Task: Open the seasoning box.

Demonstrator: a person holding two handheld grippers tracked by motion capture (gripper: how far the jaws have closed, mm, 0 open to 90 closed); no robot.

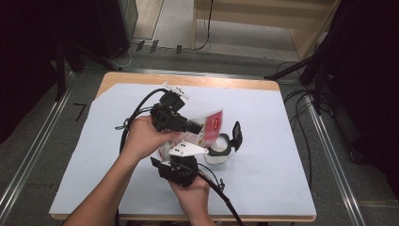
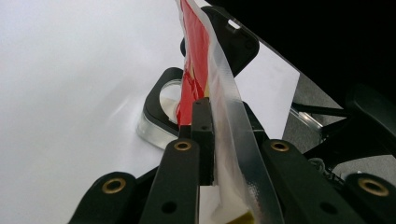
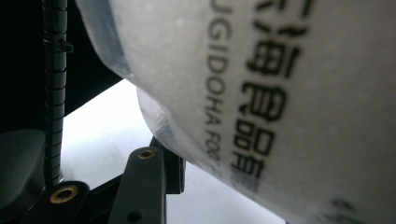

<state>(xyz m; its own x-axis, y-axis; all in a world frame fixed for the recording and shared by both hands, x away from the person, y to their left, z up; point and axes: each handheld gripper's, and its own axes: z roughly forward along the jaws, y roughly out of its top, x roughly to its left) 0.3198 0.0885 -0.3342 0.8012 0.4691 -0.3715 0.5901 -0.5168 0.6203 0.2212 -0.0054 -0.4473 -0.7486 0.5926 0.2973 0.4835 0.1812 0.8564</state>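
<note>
A: What is at the middle of the table?

B: Seen from above, a person's two hands meet at the centre of the frame over a pale blue sheet (image 1: 273,141) that covers the table. The left gripper (image 1: 197,126), coming in from the centre left, points toward the right of the frame. Its jaws are pressed together on a clear plastic pouch (image 1: 209,128) with a red label, pinching it near one edge.

A: And the other tongs?

B: The right gripper (image 1: 181,157) sits just below the left one, at the lower centre, with a grey three-cornered plate on top. In its own view the pouch (image 3: 261,93) looms very close, whitish with dark printed lettering, resting against one black jaw. Whether both jaws press on it I cannot tell.

A: Where is the pouch relative to anything else?

B: It hangs tilted just above a small clear container (image 1: 219,153) with a black rim, which stands on the sheet right of the grippers. The container's black hinged lid (image 1: 236,134) stands open, upright at its right side. In the left gripper view the pouch (image 2: 198,70) rises edge-on from the jaws, with the container (image 2: 159,112) behind it at the frame's centre
</note>
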